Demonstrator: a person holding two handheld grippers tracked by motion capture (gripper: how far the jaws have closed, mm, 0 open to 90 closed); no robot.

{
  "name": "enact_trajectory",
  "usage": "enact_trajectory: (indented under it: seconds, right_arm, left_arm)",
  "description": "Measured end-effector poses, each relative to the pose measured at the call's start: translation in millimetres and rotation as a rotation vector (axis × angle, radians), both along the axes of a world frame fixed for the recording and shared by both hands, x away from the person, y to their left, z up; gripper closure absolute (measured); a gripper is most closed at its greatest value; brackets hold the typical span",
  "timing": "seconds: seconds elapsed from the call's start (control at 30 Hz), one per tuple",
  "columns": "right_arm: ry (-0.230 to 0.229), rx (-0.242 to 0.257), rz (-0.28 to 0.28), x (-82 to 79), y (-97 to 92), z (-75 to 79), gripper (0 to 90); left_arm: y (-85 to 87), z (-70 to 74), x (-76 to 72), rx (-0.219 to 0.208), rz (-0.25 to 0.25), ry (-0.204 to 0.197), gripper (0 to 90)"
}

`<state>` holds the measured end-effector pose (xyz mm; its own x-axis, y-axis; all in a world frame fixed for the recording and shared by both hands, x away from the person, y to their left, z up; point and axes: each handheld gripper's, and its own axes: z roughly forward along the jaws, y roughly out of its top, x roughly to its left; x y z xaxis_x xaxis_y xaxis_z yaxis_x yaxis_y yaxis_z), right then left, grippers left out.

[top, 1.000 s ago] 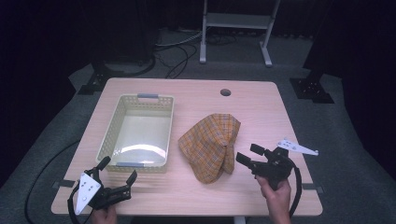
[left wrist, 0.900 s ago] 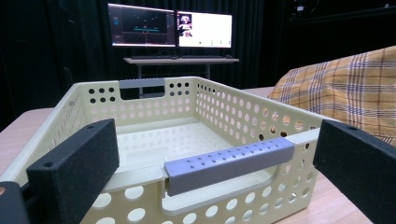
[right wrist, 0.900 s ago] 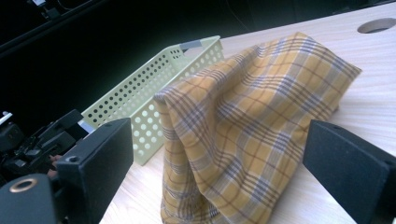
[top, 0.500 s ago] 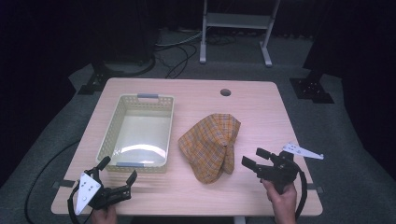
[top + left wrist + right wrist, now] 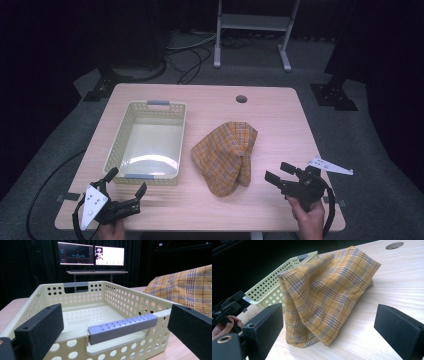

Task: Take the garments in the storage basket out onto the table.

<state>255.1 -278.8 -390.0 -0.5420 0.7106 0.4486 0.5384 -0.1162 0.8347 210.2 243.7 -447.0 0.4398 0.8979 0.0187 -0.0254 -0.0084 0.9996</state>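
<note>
Broadly, the pale wooden desk (image 5: 210, 102) carries a cream perforated basket (image 5: 131, 126) on its left half and a crumpled yellow plaid cloth (image 5: 225, 155) just right of it, near but apart. At the near edge, the left gripper (image 5: 125, 183) faces the basket and the right gripper (image 5: 280, 171) faces the cloth, each with jaws spread wide and holding nothing.

Straight ahead of my left gripper (image 5: 126, 190) the basket's (image 5: 160, 314) near wall with its grey handle (image 5: 122, 326) is blocking the way, just beyond my spread jaws. Bare table (image 5: 165, 205) is lying open to that gripper's right. In front of my right gripper (image 5: 278, 173), also spread, the heaped plaid cloth (image 5: 329, 295) is standing in the path; bare wood is running open to its right.
</note>
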Motion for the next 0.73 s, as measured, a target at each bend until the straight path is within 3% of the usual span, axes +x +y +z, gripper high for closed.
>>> enact_trajectory:
  seconds: [0.73]
  right_arm:
    - [0.023, -0.017, -0.032, -7.9, -17.5, -8.6, 8.4]
  left_arm:
    - [0.0, 0.0, 0.1, 0.0, 0.0, 0.001, 0.1]
